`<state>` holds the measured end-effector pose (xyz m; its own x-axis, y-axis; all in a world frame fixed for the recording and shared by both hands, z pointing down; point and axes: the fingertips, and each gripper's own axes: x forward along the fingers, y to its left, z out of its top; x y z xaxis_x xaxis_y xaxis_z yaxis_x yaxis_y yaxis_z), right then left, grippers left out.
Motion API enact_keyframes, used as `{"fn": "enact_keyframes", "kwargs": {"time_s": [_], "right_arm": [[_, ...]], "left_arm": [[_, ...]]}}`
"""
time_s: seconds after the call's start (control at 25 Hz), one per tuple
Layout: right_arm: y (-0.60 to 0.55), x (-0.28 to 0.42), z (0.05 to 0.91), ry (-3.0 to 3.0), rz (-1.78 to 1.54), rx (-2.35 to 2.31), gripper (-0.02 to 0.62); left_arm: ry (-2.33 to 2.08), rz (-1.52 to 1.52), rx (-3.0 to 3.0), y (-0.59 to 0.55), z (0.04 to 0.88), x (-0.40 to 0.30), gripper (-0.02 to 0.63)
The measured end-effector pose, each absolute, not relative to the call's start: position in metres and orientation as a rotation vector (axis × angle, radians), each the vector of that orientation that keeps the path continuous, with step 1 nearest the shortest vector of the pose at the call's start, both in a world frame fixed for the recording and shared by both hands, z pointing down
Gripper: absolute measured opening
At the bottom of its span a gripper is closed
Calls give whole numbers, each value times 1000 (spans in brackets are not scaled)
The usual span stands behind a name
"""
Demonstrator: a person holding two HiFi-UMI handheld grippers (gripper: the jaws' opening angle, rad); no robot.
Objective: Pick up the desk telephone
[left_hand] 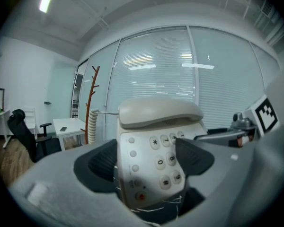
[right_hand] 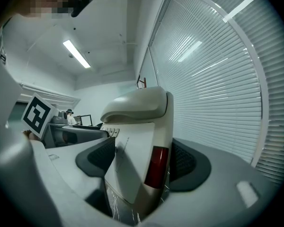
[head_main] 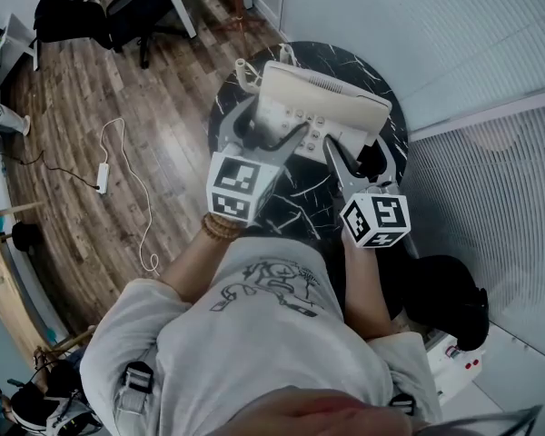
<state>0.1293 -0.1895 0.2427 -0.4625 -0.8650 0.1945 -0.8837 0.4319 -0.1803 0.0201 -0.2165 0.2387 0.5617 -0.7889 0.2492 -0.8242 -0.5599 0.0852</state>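
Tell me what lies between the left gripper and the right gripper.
The desk telephone. In the head view it spans the gap, with the left gripper and the right gripper each clamped on one side of it.

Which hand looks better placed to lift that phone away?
Left, slightly: the left claw clamps the desk telephone across its keypad, nearer the middle, while the right claw pinches only its end.

Smooth plastic telephone (glossy marbled table)
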Motion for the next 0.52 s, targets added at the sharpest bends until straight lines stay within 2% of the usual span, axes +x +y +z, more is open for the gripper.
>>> {"fn": "enact_keyframes", "kwargs": {"time_s": [0.52], "right_arm": [[-192,131,245,-2596,405,1590,341]], "left_arm": [[-1361,267,2605,-219,238,22,379]]}}
